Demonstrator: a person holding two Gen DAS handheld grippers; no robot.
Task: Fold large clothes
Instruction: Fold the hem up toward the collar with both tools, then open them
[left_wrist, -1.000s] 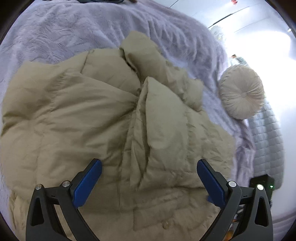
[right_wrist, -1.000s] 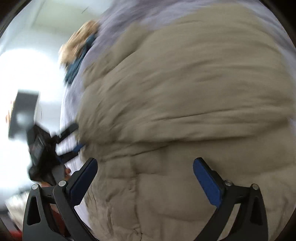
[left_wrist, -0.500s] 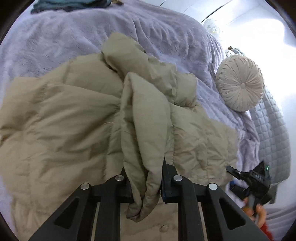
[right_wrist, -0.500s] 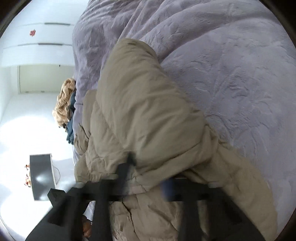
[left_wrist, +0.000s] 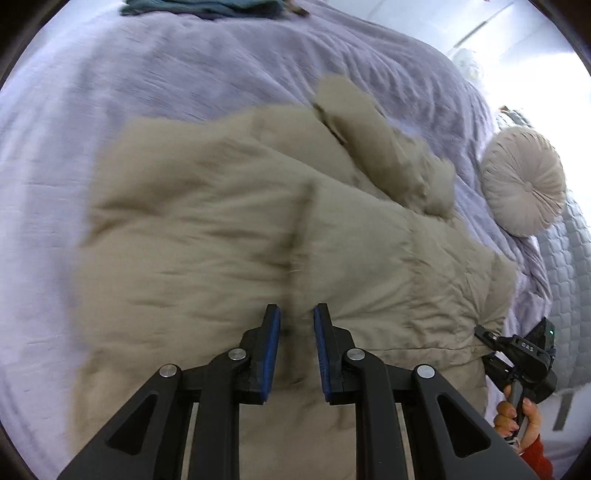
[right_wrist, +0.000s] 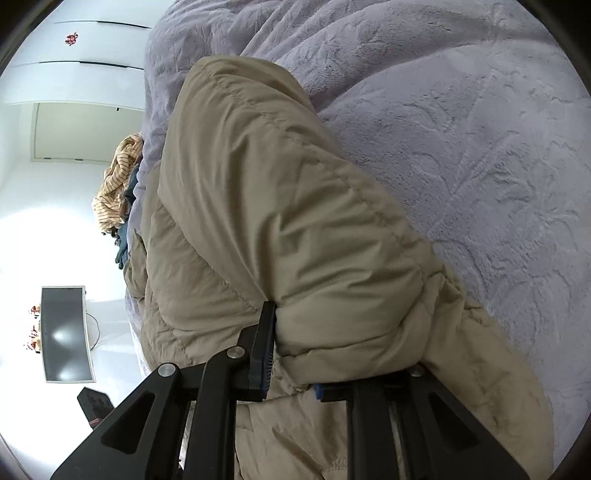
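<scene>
A puffy beige quilted jacket (left_wrist: 203, 229) lies spread on a lavender bed cover (left_wrist: 184, 74). My left gripper (left_wrist: 296, 314) points down at it, its blue pads close together and pinching a raised ridge of the fabric; this view is motion-blurred. In the right wrist view a thick rolled fold of the jacket (right_wrist: 277, 221) bulges up between the jaws of my right gripper (right_wrist: 299, 321). Those jaws are closing on the fold, and the fabric hides the right finger's tip. The right gripper (left_wrist: 517, 354), held in a hand, also appears at the jacket's right edge in the left wrist view.
A round pleated cushion (left_wrist: 522, 181) and a grey quilted cover (left_wrist: 565, 258) sit at the bed's right side. Teal clothing (left_wrist: 199, 7) lies at the far edge. A striped garment (right_wrist: 118, 173) is piled beyond the jacket. A dark monitor (right_wrist: 64, 334) stands on the floor.
Both grippers went from wide open over the jacket to closed on folds of it. The left view has since shifted, with more bed cover showing on the left.
</scene>
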